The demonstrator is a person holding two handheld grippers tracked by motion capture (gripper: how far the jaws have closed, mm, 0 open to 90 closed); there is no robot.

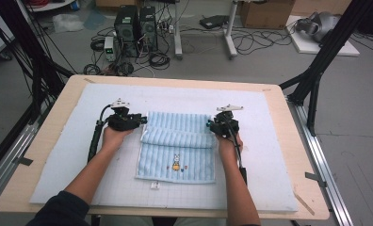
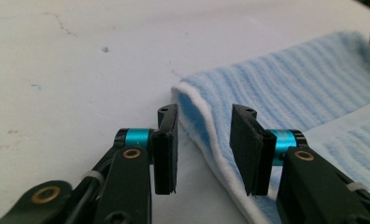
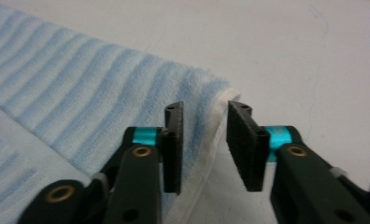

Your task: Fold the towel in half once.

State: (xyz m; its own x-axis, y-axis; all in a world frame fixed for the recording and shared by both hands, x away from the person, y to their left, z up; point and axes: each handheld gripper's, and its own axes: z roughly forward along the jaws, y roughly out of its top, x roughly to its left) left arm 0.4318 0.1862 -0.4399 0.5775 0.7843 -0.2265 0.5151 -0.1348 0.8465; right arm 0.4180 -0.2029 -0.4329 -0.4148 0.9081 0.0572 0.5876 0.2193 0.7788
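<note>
High view: towel [image 1: 177,141] edges between parted tongs.

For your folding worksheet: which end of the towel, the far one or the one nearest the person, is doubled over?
The far end of the towel: it lies folded back in a thick band between the two grippers, while the near end lies flat, showing the rabbit picture.

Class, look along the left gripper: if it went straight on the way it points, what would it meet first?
Probably the folded edge of the blue striped towel, which lies just ahead between the left gripper's open fingers; depth is hard to judge.
</note>
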